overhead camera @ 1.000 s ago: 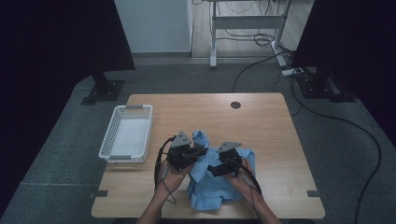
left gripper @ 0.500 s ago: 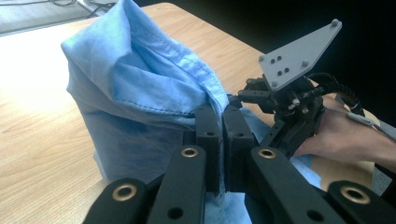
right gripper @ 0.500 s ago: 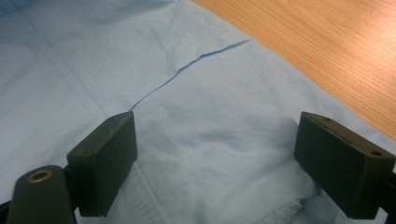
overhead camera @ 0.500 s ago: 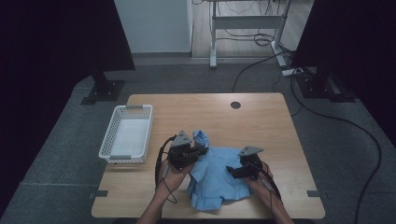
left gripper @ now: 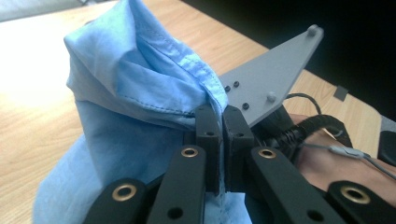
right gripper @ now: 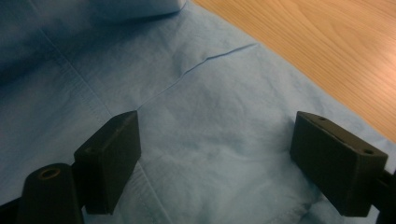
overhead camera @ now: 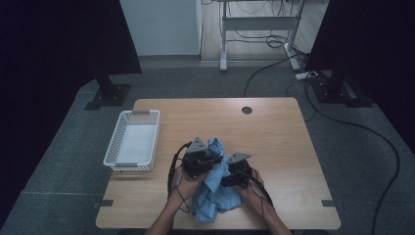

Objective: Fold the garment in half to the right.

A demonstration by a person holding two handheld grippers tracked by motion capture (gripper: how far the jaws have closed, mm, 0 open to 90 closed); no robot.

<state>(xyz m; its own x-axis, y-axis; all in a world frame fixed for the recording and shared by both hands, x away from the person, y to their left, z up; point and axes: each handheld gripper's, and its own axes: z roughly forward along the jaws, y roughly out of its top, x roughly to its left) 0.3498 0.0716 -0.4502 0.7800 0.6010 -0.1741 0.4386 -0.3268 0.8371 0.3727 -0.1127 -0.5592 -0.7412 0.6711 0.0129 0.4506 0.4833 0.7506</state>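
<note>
Right gripper [right gripper: 215, 163] returned onto blue shirt [right gripper: 196, 116], jaws wide, closing.

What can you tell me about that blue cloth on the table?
The blue cloth looks like a thin woven cotton shirt with stitched seams. It lies crumpled on the near part of the wooden table. One folded, seamed edge is lifted and pinched between the closed jaws of the left gripper. The right gripper hangs over a flatter part, jaws wide apart, gripping nothing.
</note>
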